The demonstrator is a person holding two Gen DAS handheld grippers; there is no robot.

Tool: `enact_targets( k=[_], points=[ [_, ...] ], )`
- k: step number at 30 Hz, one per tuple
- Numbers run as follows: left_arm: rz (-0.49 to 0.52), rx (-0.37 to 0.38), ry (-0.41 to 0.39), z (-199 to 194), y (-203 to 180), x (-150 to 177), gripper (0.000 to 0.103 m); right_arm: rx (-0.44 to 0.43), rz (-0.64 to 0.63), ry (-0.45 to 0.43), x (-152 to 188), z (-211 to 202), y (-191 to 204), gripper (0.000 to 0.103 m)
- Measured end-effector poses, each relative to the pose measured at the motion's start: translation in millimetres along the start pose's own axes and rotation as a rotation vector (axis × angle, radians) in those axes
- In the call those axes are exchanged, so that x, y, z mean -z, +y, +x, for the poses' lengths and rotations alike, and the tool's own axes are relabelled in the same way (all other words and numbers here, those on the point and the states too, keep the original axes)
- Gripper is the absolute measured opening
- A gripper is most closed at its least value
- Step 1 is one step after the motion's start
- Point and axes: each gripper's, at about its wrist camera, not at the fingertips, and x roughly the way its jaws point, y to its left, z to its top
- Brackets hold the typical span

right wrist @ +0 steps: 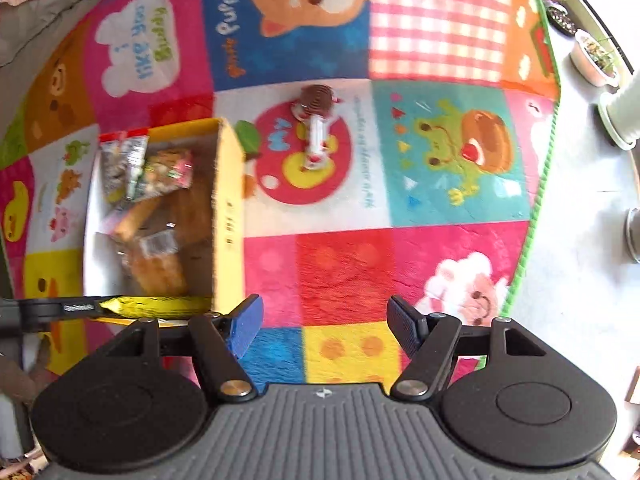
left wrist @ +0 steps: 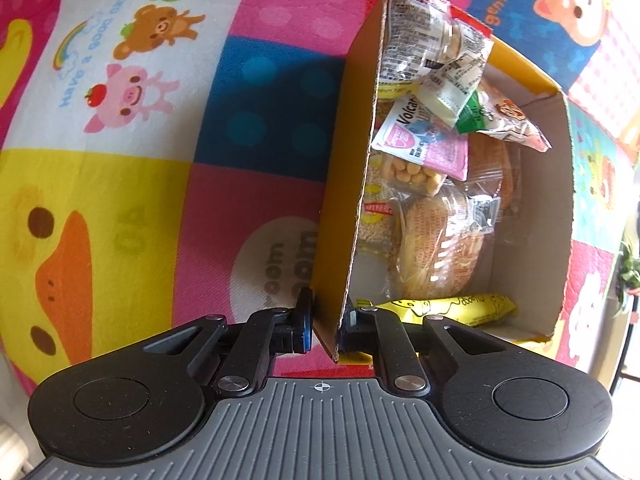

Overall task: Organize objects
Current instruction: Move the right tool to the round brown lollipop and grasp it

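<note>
Readable print on the play mat and one snack packet

The play mat [left wrist: 160,160] reads "Have a good day" at ten o'clock beside the pig; from the right wrist, "I like you Buddy" at eleven and "Puppy" toward twelve. In the cardboard box [left wrist: 532,200], a pink-and-white packet [left wrist: 424,140] shows "Volcan".

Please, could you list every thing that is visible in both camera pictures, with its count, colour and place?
cardboard box: one, yellow outside, brown inside, on the mat.
snack packets: several, mixed colours, inside the box.
yellow packet: one, at the box's near end.
loose snacks: two or so, brown and white-red, on the mat beyond the box.
play mat: one, multicoloured cartoon patches.
plant pots: a few, white, on the floor beside the mat.
left gripper: black, shut on the box wall.
right gripper: black, open, above the mat.
</note>
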Motion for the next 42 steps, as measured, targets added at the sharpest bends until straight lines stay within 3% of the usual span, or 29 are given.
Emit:
enact_targets(
  k=[4,11,17,22,29,32,34,42],
  points=[
    [0.001,-0.059,0.008,1,-10,1,0.012,-0.041,-0.019,-0.024,-21,16,-22,0.069],
    [-0.066,-0.160,0.047,6,-30,-7,0.006,-0.168,-0.125,-0.061,-93,77,-14,0.069],
    [0.002,-0.201,0.066,12,-59,-17,0.006,-0.165,-0.176,-0.079,-148,131,0,0.069],
    [-0.073,-0.200,0.072,15,-57,-17,0.006,-0.165,-0.216,-0.090,-171,147,14,0.069],
    [-0.101,-0.220,0.075,16,-58,-5,0.006,-0.111,-0.308,-0.117,-179,157,32,0.063],
    [-0.080,-0.233,0.087,19,-61,-6,0.006,-0.122,-0.325,-0.135,-175,152,29,0.046],
    [-0.064,-0.245,0.096,16,-63,-8,0.006,-0.119,-0.333,-0.122,-169,151,26,0.045],
    [-0.043,-0.260,0.088,20,-79,-6,0.007,-0.193,-0.226,-0.045,-89,136,-13,0.045]
  ],
)
